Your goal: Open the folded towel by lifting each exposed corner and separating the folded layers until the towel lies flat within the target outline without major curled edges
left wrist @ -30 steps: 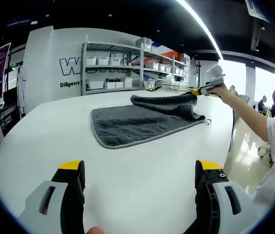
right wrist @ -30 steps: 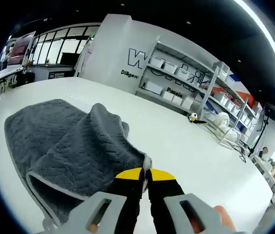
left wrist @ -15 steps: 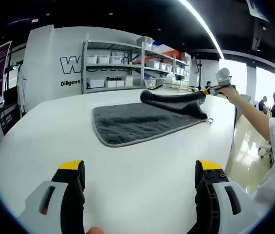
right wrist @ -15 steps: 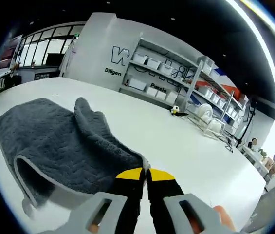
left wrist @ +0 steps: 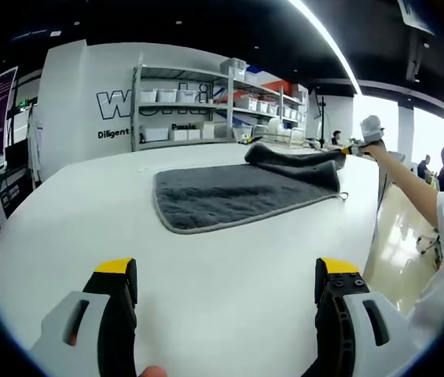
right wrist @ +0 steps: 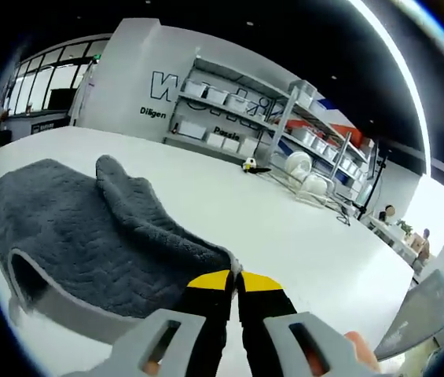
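Towel: grey towel (left wrist: pixel 237 195) on the white table (left wrist: pixel 206 290), its far-right layer lifted off the surface
Right gripper (right wrist: pixel 235 276): jaws pinching the towel's corner; raised above the table
Left gripper (left wrist: pixel 225 276): jaws spread wide, holding nothing; well short of the towel

Big dark outlined letters on the white back wall (left wrist: pixel 88 86) start with a "W" before the grey metal shelving rack (left wrist: pixel 198 102) cuts them off, and smaller dark print beneath begins "Diligent", the rest too small to read.
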{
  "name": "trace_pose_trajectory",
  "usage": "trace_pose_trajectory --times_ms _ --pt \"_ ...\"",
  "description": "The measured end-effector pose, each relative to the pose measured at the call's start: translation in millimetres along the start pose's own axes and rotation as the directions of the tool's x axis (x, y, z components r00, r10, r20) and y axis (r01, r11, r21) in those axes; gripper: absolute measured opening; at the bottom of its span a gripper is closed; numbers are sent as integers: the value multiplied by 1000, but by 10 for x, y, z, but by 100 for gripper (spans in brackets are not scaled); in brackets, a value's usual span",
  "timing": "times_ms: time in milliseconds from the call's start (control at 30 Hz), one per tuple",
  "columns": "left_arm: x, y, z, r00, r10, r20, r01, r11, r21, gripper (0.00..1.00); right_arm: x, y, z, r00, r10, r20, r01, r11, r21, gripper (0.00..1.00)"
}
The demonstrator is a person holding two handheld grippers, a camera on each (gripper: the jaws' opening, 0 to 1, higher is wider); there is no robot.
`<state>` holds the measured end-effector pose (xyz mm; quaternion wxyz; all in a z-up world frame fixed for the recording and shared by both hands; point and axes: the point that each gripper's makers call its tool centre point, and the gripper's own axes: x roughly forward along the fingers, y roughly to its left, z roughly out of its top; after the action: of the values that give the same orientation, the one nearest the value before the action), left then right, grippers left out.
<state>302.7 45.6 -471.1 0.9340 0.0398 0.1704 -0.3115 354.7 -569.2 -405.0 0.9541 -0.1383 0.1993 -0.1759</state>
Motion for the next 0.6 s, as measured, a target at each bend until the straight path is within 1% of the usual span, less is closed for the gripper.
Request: trace_pose_trajectory --times_ms 33,100,200,333,467,600 --pt "1 -1 -2 1000 0 -1 0 1000 0 93 -6 -43 -26 1000 -8 -3 8 1000 4 0" --pt "9 -8 -3 1000 -2 -2 2 1000 1 93 -31 -182 -128 999 -38 -18 38 999 17 0" --pt "23 -24 1 1000 -7 -2 7 1000 3 93 -71 -314 -302 997 -68 -47 69 997 22 0" --pt "40 -50 5 1000 -15 -3 15 1000 8 93 -126 -429 -550 992 -93 -88 95 995 26 0" --pt "54 -71 -5 1000 -23 -9 24 1000 13 93 -208 -587 -834 984 -120 -133 127 991 45 0" --pt "52 -71 -10 1000 -24 -11 24 1000 14 93 -288 -751 -1032 975 -149 -163 162 984 69 0"
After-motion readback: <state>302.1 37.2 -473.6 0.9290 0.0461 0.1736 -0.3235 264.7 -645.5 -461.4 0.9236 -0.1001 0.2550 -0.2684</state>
